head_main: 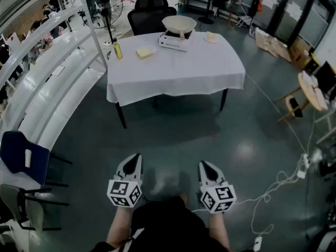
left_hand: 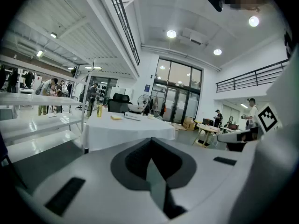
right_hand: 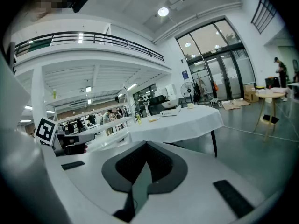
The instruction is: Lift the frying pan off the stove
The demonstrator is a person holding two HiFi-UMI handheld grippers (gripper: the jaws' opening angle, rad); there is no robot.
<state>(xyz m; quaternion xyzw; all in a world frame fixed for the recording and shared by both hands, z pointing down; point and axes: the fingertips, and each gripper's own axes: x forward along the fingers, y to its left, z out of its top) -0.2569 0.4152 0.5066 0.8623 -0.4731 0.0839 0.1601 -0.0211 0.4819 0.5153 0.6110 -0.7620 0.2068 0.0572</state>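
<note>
A cream frying pan (head_main: 178,23) sits on a flat white stove (head_main: 173,43) at the far side of a table with a white cloth (head_main: 178,72). In the left gripper view the frying pan (left_hand: 135,107) is small and far off, and in the right gripper view the pan (right_hand: 170,103) is just as distant. My left gripper (head_main: 138,157) and right gripper (head_main: 202,165) hang low over the dark floor, well short of the table, side by side and pointing at it. Both are shut with nothing between the fingers, as the left gripper (left_hand: 150,144) and right gripper (right_hand: 145,146) each show in their own views.
A yellow can (head_main: 117,50), a yellow sponge (head_main: 144,52) and a small pale item (head_main: 211,37) also lie on the table. Black chairs (head_main: 151,8) stand behind it. White shelving (head_main: 52,77) and a blue chair (head_main: 21,151) line the left; a wooden table (head_main: 314,91) and floor cables (head_main: 273,192) are right.
</note>
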